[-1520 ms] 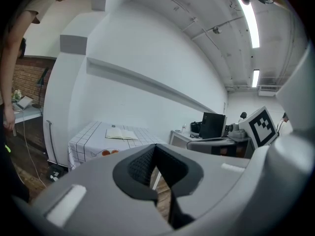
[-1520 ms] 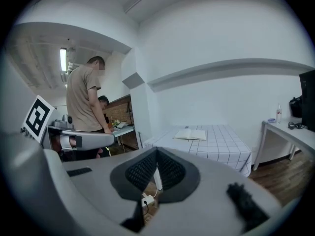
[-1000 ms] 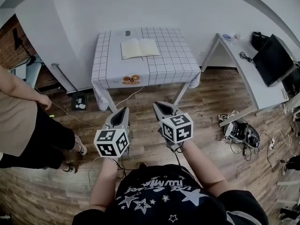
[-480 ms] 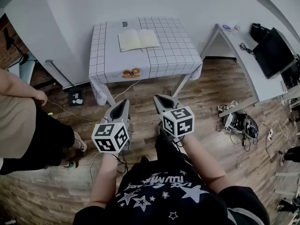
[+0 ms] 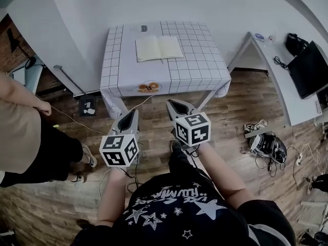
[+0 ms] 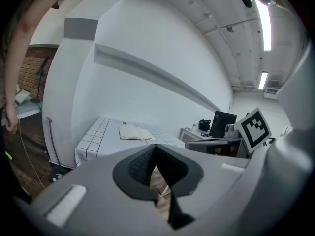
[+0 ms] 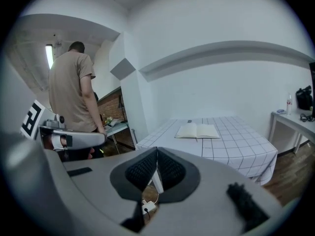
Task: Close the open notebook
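The left gripper [image 6: 156, 149] has its jaws pressed together at the tips with nothing between them. The right gripper [image 7: 157, 150] is the same, closed and empty. Both are held side by side over the wood floor [image 5: 241, 111], close to each other and pointing toward the table [image 5: 118, 78], which stands well apart from them. The notebook [image 5: 159, 47] lies open and flat on the far half of the table's checked cloth, pages up, and neither gripper touches it. Only the head view shows both marker cubes from above, the wearer's forearms behind them, and a tangle of cables [image 5: 264, 145] on the floor at the right, below a desk [image 5: 279, 88]. It catches a bystander [image 5: 20, 132] only as an arm and legs at the left edge. The right gripper view shows that bystander whole, standing in a tan shirt with their back turned beside a brick wall. Only the left gripper view shows the ceiling lights [image 6: 263, 14], and it shows a monitor [image 6: 222, 123] on the desk from the side.
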A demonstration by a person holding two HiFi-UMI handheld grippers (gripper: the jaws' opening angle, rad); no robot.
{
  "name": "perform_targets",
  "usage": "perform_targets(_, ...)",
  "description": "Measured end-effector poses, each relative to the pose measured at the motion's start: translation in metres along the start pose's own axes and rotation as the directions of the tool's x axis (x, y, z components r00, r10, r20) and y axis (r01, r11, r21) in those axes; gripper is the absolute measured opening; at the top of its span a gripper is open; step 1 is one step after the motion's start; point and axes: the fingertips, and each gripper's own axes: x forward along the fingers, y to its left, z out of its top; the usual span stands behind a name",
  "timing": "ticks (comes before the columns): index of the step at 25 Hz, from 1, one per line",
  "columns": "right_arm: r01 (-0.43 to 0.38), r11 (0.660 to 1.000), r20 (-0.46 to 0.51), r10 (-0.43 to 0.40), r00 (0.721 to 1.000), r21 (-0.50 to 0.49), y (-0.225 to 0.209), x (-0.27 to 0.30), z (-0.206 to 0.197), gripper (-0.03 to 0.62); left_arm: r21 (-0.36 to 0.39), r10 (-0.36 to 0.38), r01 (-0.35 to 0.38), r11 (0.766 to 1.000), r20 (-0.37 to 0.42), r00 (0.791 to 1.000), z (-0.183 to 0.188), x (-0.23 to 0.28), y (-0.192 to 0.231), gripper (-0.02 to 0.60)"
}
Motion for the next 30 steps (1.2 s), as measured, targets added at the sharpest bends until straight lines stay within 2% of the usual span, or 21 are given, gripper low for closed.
perform_targets(4,-0.031,0.999,-0.013,0.031,0.999,-0.016,-0.022,0.023,0.009,0.014,-0.008,0.027,-0.027,1.000,0.001,1.000,0.010,0.031,0.008,0.009)
perform_targets(14,-0.077,0.997,-0.025,0.077,0.997,0.016,-0.094,0.069,0.037,0.014,-0.020,0.088,-0.088,0.996,-0.021,0.996,0.028,0.102,0.009,0.009)
perform_targets(18,-0.096,0.995,-0.027,0.097,0.995,0.013,-0.117,0.080,0.045,0.014,-0.005,0.113,-0.113,0.994,-0.028,0.993,0.034,0.124,0.006,0.009)
perform_targets(27,-0.156,0.988,-0.051,0.157,0.986,0.008,-0.155,0.105,0.049,0.014,0.005,0.158,-0.158,0.987,-0.028,0.987,0.047,0.172,0.003,0.009)
perform_targets(30,-0.183,0.983,-0.060,0.183,0.981,0.007,-0.163,0.114,0.051,0.014,-0.003,0.195,-0.195,0.981,-0.027,0.980,0.049,0.179,0.008,0.009)
